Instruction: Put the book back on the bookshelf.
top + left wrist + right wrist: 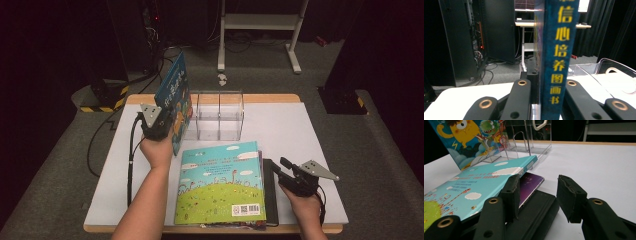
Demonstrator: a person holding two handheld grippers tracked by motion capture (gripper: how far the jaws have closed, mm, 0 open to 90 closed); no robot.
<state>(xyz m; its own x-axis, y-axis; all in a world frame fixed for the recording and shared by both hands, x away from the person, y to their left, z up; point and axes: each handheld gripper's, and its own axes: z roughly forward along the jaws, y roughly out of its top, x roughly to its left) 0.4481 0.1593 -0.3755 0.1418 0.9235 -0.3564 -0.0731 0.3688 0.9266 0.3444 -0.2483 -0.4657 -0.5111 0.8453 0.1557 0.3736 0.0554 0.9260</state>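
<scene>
Blue picture book upright, yellow spine lettering, clamped in left gripper jaws; right gripper jaws apart, empty.

White stand & black rack w/ cables were seen on grey carpet behind table.

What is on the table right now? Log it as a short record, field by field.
left tongs: shut on the blue book, held upright by its spine
right tongs: open, beside the stack's edge, holding nothing
stack of books: lying flat, meadow cover on top, a black book at the bottom
clear organiser: empty, behind the stack
table: white top
</scene>
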